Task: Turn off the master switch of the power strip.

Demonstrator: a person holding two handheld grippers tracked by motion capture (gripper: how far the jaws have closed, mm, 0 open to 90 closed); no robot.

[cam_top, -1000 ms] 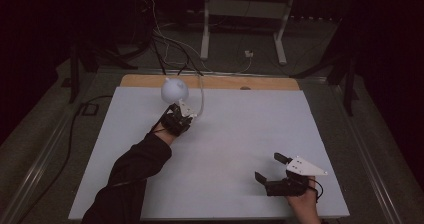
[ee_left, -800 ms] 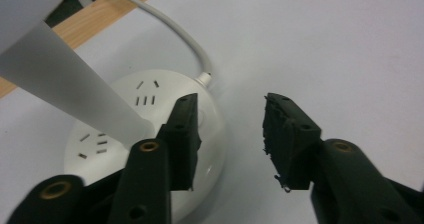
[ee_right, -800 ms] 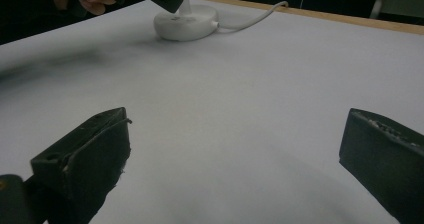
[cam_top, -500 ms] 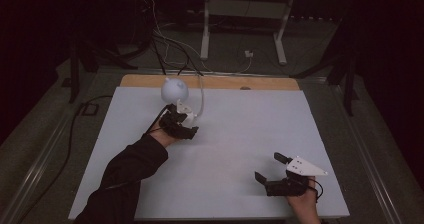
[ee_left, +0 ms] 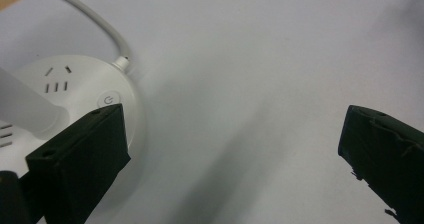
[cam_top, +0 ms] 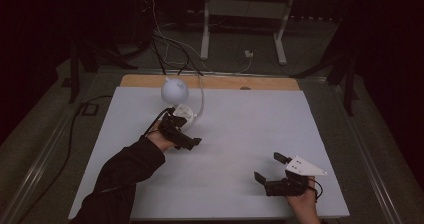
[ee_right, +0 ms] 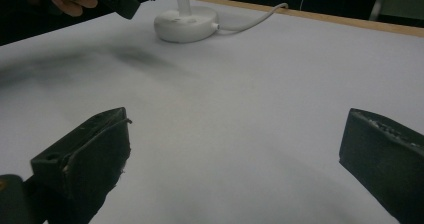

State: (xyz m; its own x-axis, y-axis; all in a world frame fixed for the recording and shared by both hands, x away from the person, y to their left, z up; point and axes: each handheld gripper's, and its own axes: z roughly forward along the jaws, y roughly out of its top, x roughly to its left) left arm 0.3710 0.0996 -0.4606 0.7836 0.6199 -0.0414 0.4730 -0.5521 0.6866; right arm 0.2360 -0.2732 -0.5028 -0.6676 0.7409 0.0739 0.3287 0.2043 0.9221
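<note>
since the left gripper (cam_top: pixel 192 143) hangs with jaws wide apart just near of the round lamp base (ee_left: pixel 75 91) at the table's (cam_top: pixel 240 134) far left, press its power button (ee_left: pixel 108 100) squarely while the right gripper (cam_top: pixel 272 169) idles, jaws spread.

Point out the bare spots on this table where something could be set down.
The white tabletop is bare between the left gripper and the right gripper, and across its whole right half up to the wooden strip. It is crowded at the far left, around the round white lamp base, its white cable and the white globe shade.
</note>
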